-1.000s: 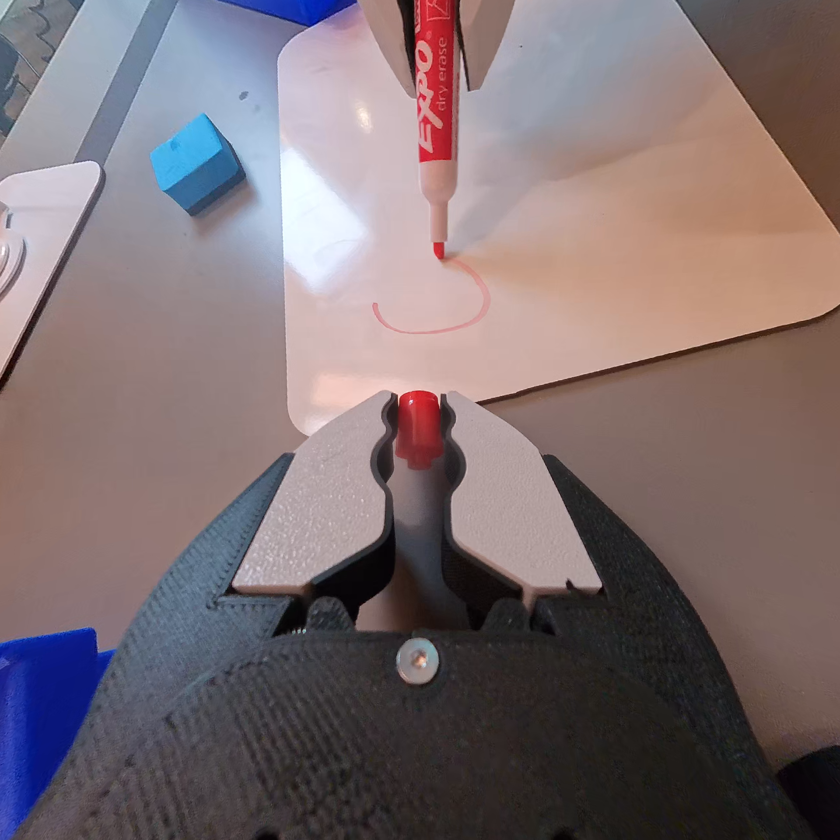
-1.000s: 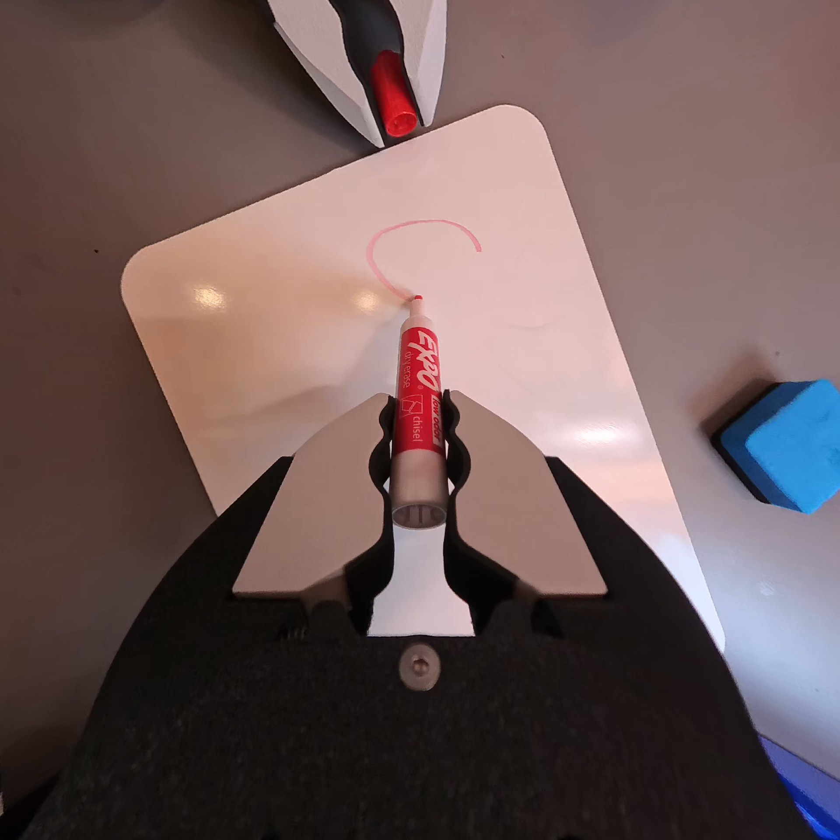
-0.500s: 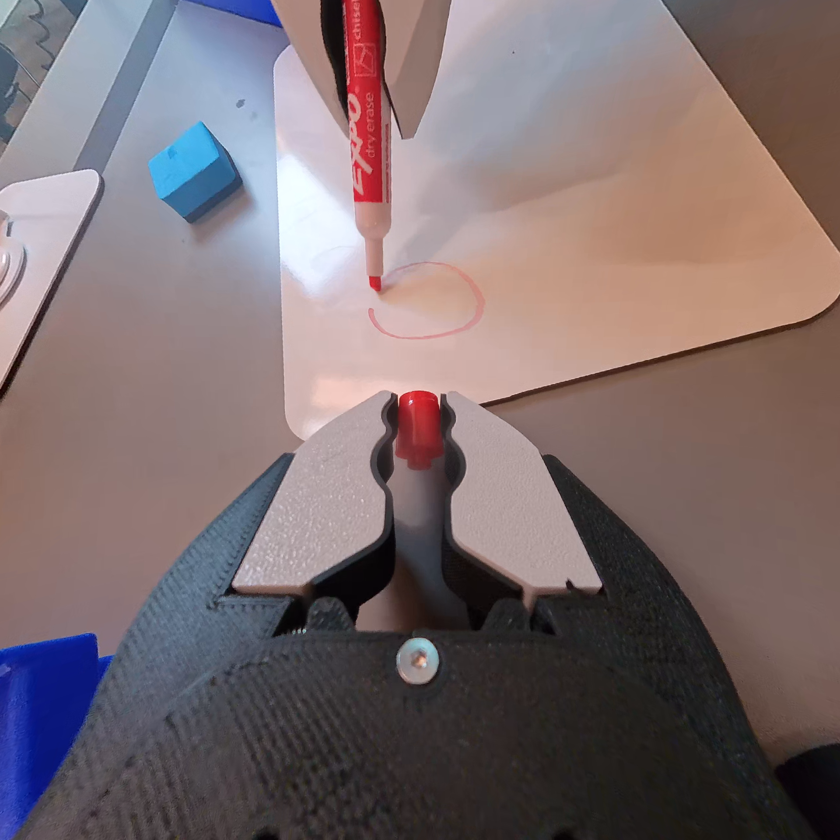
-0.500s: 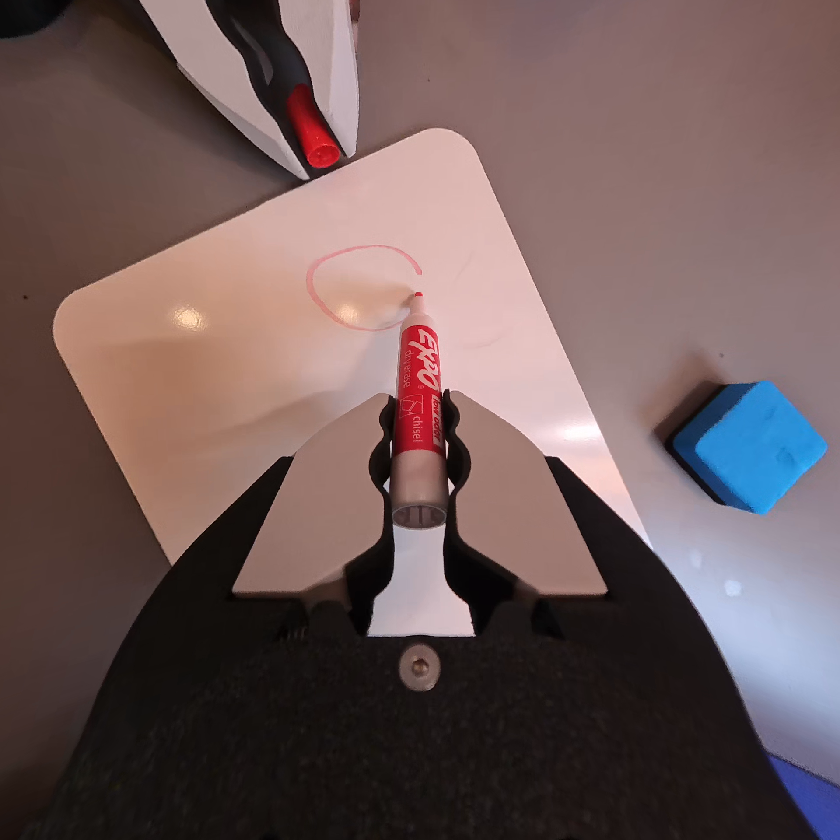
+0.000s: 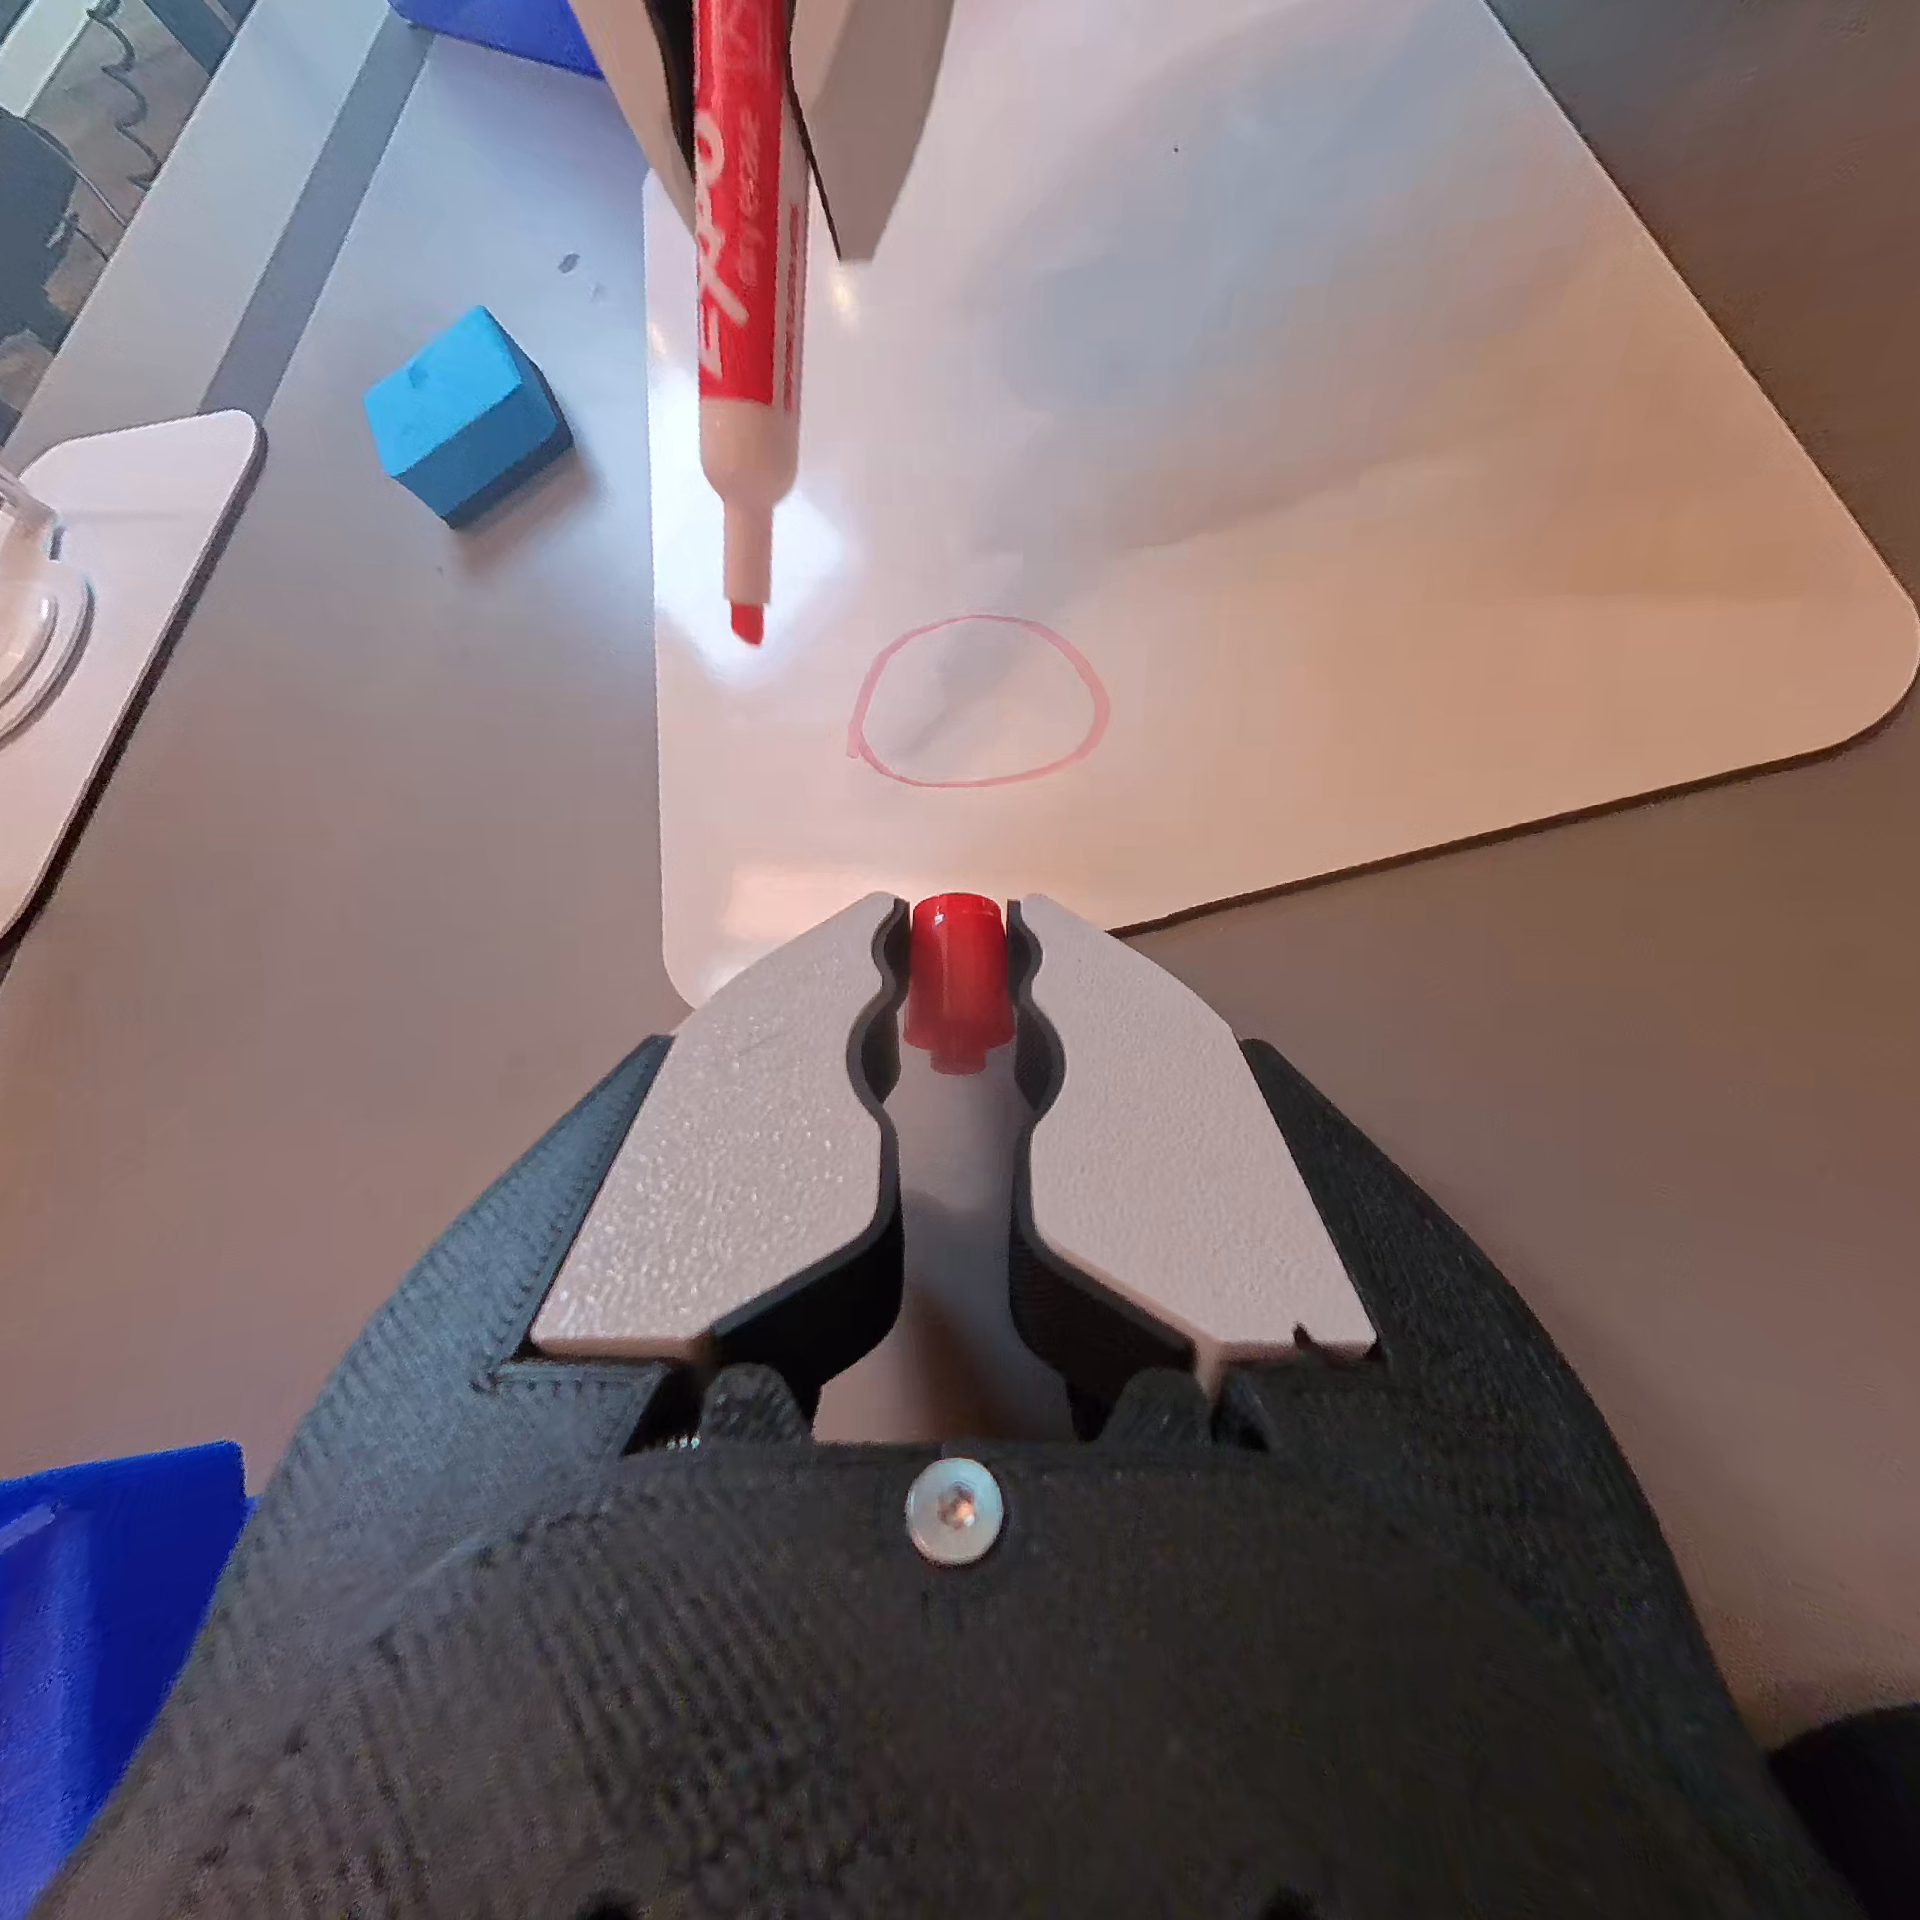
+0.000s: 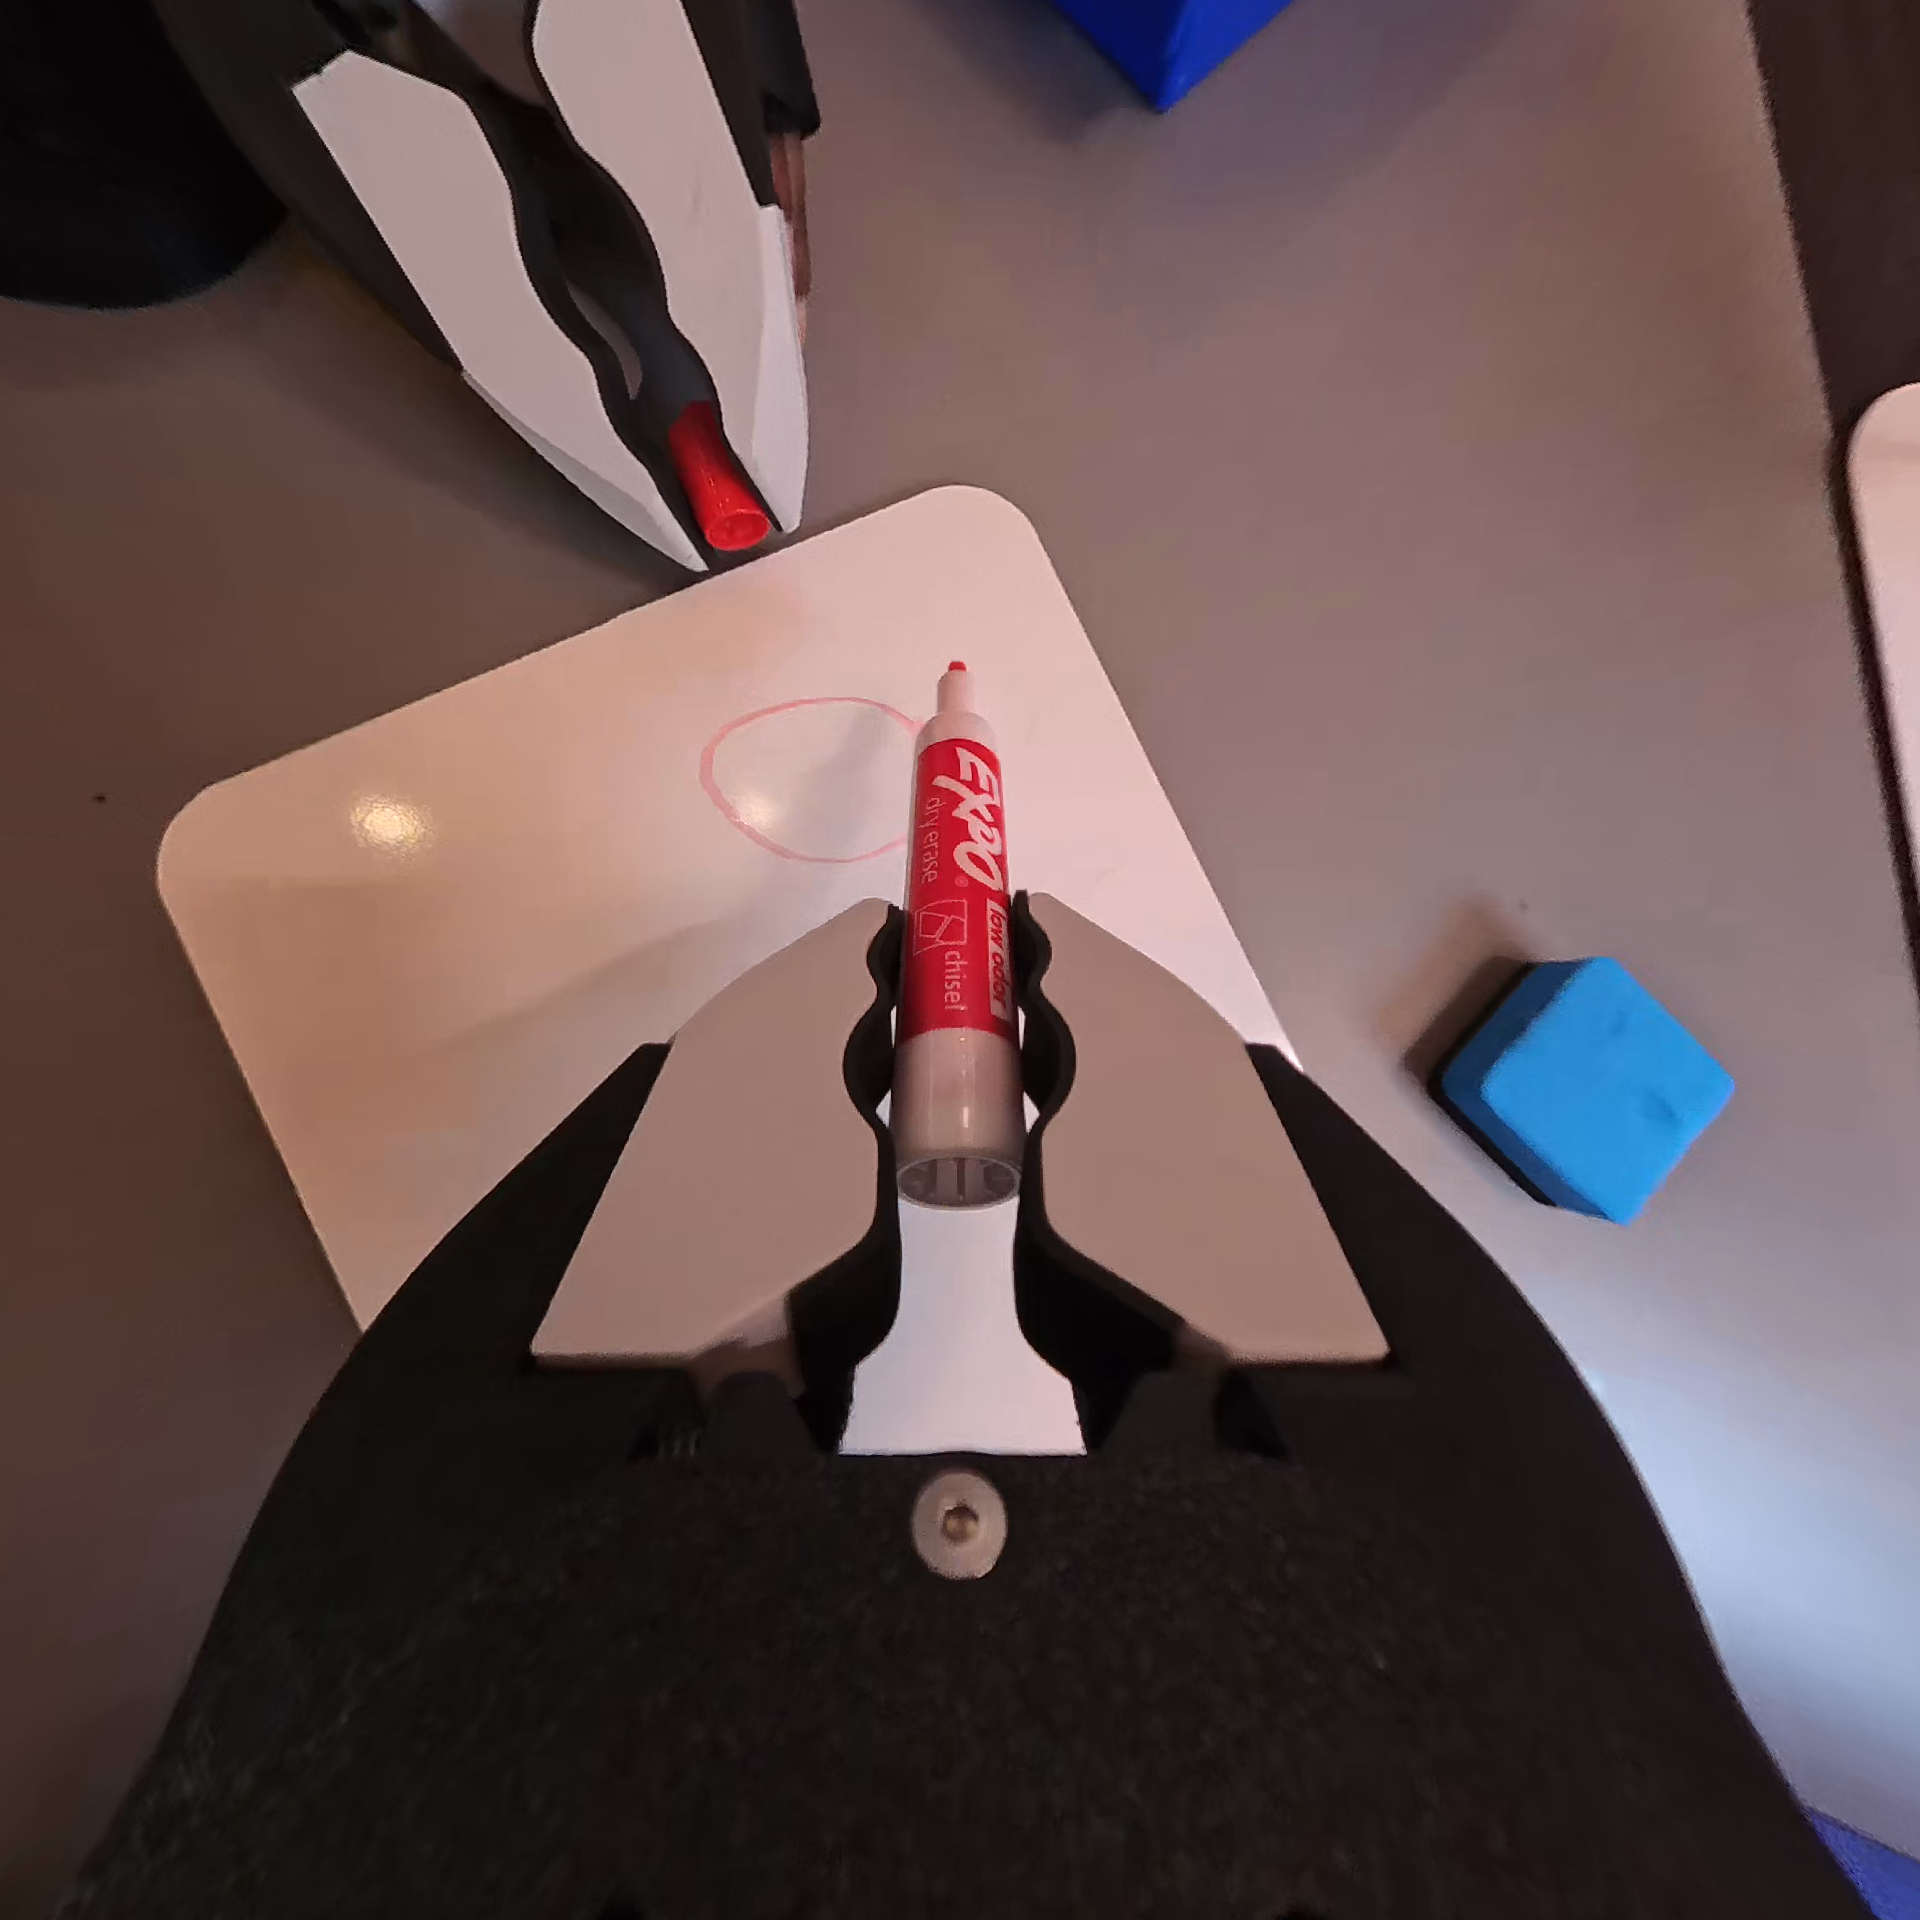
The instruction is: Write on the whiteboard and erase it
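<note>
A small whiteboard lies flat on the grey table and also shows in the right wrist view. A closed red circle is drawn on it, seen in the right wrist view too. My right gripper is shut on a red dry-erase marker. The marker hangs with its tip lifted off the board near the left edge. My left gripper is shut on the red marker cap at the board's near corner, and also shows in the right wrist view.
A blue eraser block sits on the table left of the board, and right of it in the right wrist view. A second white board lies at the far left. Blue bins show at the edges. One gripper's finger ends stand about 11 cm off the other's.
The marker closed the circle, then lifted off the board and moved toward the eraser side. My left gripper with the cap stayed put.
</note>
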A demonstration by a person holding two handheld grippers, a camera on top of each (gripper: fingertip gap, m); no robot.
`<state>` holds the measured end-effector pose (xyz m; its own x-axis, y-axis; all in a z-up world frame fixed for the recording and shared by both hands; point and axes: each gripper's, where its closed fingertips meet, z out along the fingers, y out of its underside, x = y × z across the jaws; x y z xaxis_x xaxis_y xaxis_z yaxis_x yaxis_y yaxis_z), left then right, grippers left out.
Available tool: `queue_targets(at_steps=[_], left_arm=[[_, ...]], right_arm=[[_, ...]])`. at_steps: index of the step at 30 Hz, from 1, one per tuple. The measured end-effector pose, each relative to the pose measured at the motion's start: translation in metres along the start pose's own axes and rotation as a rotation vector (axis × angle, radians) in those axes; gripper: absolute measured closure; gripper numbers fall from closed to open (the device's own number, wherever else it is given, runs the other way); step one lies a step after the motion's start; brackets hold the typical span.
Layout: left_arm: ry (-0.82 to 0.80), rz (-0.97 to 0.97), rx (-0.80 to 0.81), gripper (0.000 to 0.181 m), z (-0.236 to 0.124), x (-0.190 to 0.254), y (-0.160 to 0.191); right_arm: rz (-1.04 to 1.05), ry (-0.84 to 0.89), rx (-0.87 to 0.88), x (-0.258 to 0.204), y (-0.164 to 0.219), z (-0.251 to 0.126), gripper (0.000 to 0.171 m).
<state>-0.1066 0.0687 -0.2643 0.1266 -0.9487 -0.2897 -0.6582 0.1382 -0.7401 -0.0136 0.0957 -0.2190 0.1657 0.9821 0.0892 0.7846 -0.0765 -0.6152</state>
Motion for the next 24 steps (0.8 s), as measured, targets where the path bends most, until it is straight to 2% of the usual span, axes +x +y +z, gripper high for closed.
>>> queue_targets(at_steps=[11,24], left_arm=[[-0.006,-0.018,-0.001,0.163,0.001,-0.003,0.002],[-0.014,-0.005,0.003,0.164,-0.001,-0.002,0.000]], right_arm=[[0.039,0.066,-0.073,0.010,0.037,-0.022,0.151],[0.025,0.080,-0.125,0.009,0.039,-0.021,0.152]])
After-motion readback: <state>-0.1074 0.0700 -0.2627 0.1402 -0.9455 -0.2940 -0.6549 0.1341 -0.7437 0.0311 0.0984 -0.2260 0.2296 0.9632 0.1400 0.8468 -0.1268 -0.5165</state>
